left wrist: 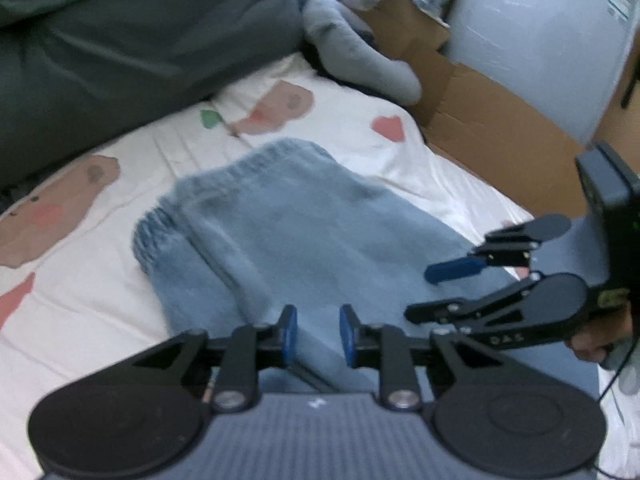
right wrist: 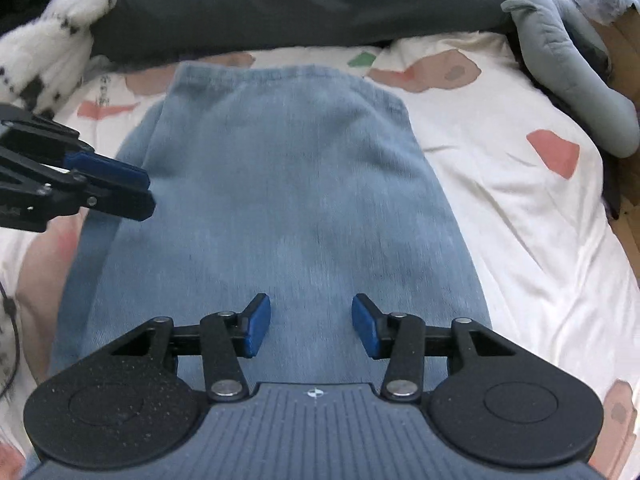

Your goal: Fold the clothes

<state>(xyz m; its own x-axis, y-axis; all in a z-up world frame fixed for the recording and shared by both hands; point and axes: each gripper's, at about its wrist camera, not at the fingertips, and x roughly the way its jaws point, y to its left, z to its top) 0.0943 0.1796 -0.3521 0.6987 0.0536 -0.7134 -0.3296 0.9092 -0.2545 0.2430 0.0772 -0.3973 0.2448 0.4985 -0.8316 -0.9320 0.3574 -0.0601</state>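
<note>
Hovering over the folded blue knit garment (right wrist: pixel 280 184), the right tongs (right wrist: pixel 311 326) stand apart with nothing between their blue pads (right wrist: pixel 256 326); the cloth lies flat below and ahead of them, its ribbed hem at the far end. The left tongs (left wrist: pixel 318 334) are also parted, a narrower gap, empty, above the garment's near left edge. Each pair shows at the side of the other's view. The garment rests on a white bed sheet (right wrist: pixel 500 184) with pink and brown prints, a dark grey pillow (right wrist: pixel 300 0) beyond it, a cardboard box (left wrist: pixel 492 116) off the bed's right.
</note>
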